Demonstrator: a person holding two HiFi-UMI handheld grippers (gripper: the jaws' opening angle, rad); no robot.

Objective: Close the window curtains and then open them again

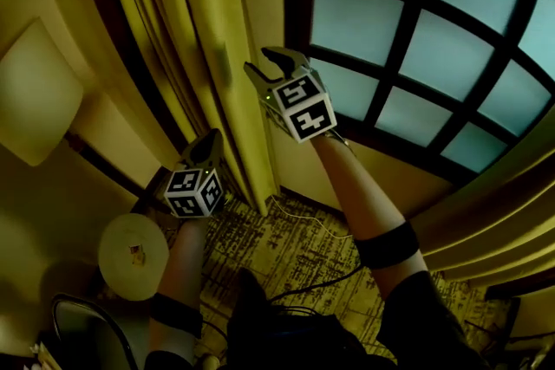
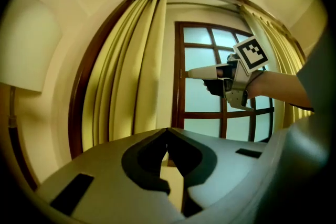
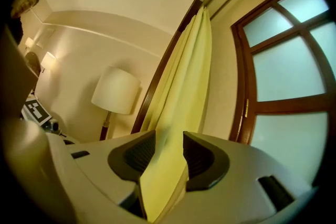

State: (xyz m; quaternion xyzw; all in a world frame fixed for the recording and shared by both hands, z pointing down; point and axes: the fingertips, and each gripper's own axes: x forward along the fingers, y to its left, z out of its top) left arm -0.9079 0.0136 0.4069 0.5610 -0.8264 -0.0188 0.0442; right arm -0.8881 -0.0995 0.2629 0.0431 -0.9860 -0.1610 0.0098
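Two curtains hang drawn back at the sides of the window (image 1: 416,39). The left curtain (image 1: 208,30) is gathered in long folds just left of the window's dark frame; the right curtain (image 1: 490,212) is bunched against the window's right edge. The right gripper (image 3: 169,136) is at the inner edge of the left curtain, in front of the window's left side; its jaws are narrow, pinched on a fold of that yellow cloth, which fills the gap between the pads. The left gripper (image 1: 211,139) sits lower and further left of the window, close to the lower folds of the same curtain; whether it touches them cannot be told; its jaws are pressed fully together with nothing between them. A lamp (image 3: 116,92) with a pale shade stands well left of the window, past the left curtain; a small round table (image 1: 132,256) is below it. A patterned carpet (image 1: 286,251) lies under the window, with a thin cable (image 1: 316,230) trailing across it.
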